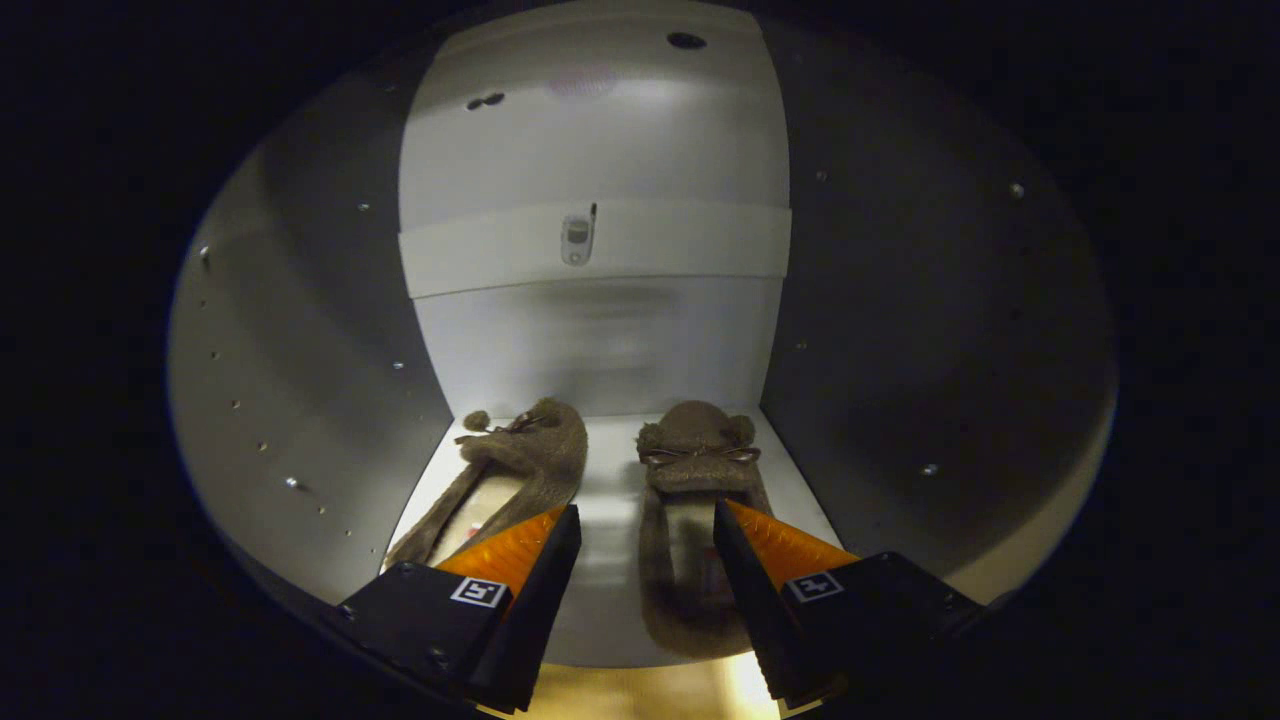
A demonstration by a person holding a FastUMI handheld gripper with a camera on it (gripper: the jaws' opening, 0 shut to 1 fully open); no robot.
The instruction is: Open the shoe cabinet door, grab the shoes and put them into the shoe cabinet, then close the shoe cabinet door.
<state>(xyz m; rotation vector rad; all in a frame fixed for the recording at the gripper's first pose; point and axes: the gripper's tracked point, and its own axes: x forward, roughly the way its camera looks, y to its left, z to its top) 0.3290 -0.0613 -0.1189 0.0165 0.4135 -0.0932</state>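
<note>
Inside the shoe cabinet two brown fuzzy shoes lie side by side on its pale shelf floor, toes pointing at the back wall. The left shoe sits angled, its toe near the back wall and its heel swinging toward the cabinet's left side wall; the heel end is hidden behind a finger. The right shoe lies straighter, a small bow across its top, its heel reaching close to the shelf floor's front edge. The gripper stands with its fingers spread wide apart and hold nothing; the gap between them takes in bare shelf floor and most of the right shoe, whose right edge is covered by the other finger. Neither finger can be seen pressing on a shoe. On the back wall a pale horizontal rail carries a small metal fitting, too small to make out clearly. The side walls are dim, dotted with tiny holes, and the cabinet's right side fades into shadow
</note>
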